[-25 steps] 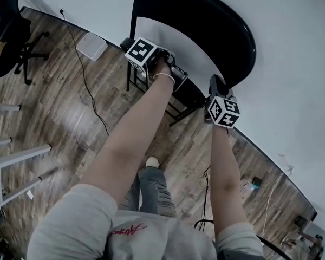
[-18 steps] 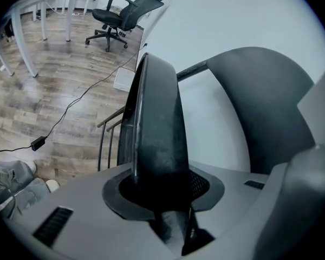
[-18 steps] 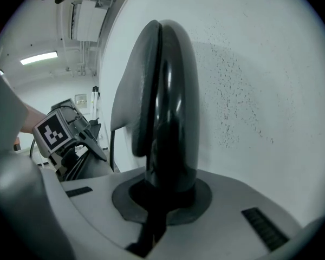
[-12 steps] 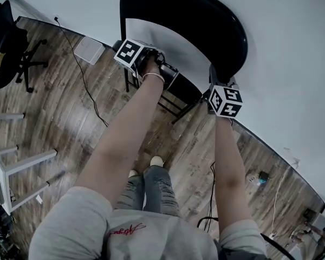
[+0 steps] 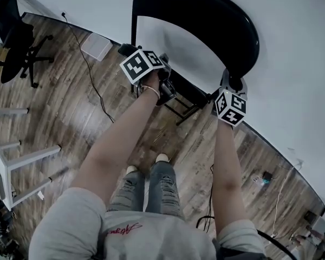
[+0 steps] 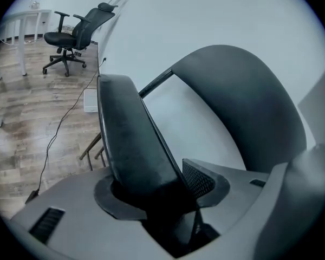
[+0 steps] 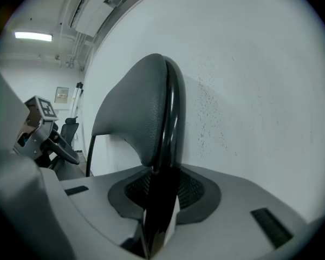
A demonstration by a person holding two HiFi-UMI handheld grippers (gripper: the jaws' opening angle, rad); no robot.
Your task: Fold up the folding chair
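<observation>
So there's one black metal folding chair (image 5: 206, 20) standing on the wood plank floor (image 5: 65, 118) right up against the white wall (image 5: 292, 64), plus one black office chair (image 5: 13, 37) way off to the left. Two grippers are working on it. The left gripper (image 6: 168, 199) is opening up quite wide with the chair's black padded seat (image 6: 130, 140) sitting between its jaws. The right gripper (image 7: 157, 199) is opening just a bit around the thin edge of the curved backrest (image 7: 141, 112).
</observation>
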